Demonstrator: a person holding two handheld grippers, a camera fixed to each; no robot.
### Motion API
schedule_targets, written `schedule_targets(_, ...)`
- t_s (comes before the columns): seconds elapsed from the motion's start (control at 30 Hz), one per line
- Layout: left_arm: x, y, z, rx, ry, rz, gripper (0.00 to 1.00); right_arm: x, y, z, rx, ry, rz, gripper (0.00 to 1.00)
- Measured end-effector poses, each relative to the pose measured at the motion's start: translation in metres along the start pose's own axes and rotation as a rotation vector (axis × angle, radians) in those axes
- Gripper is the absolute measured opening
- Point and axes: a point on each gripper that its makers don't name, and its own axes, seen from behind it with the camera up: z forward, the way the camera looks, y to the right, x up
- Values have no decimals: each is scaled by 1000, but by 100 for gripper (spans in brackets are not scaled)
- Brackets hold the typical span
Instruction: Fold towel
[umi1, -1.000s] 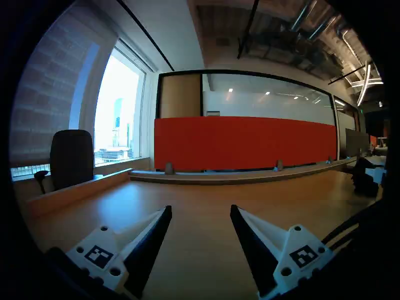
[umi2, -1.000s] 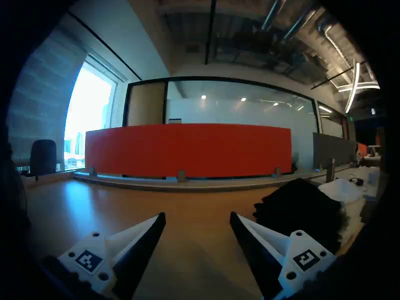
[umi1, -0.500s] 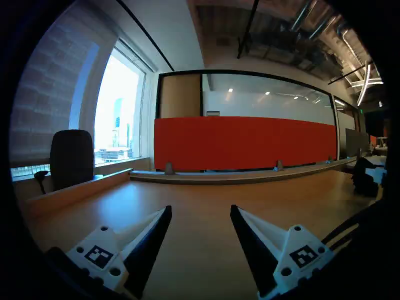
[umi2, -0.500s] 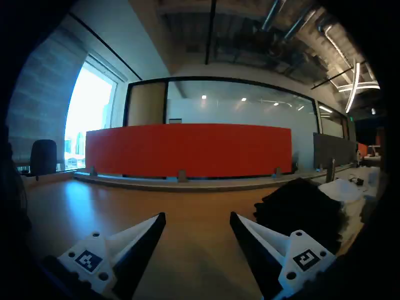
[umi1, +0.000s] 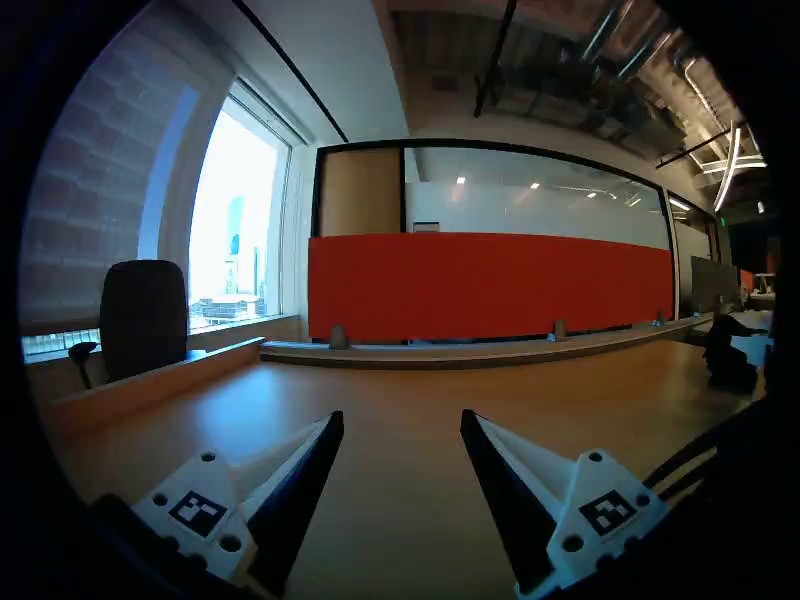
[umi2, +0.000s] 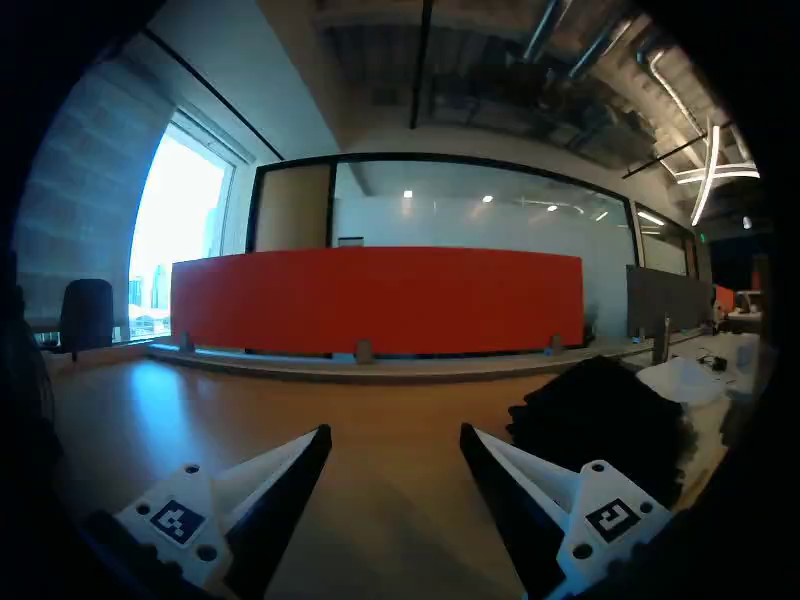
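Both our grippers sit low over the wooden table (umi1: 400, 385), the left gripper (umi1: 400, 428) and the right gripper (umi2: 395, 438) each with fingers spread apart, nothing between them. We see the black towel (umi2: 600, 420) heaped at the lower right of the right gripper view, past the right-hand finger; a red partition (umi2: 375, 300) crosses mid-frame behind

Left gripper view: one left claw (umi1: 400, 420), two white fingers (umi1: 255, 468) with black inner faces, two square black-and-white markers (umi1: 196, 512), one per finger. One light wooden bench (umi1: 400, 395). One long red partition panel (umi1: 490, 285). One black office chair (umi1: 143, 315). One tall bright window (umi1: 235, 235).

Right gripper view: one right claw (umi2: 395, 432), likewise two fingers, two markers. One black fluffy towel heap (umi2: 600, 420). One white folded cloth (umi2: 690, 382) just behind heap. One curved ceiling strip light (umi2: 712, 165).
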Motion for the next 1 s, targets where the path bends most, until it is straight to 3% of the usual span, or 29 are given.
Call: schedule_targets(1.0, 5, -1, -1, 0, -2, 1, 86, 0, 0, 0, 0, 0, 0, 99)
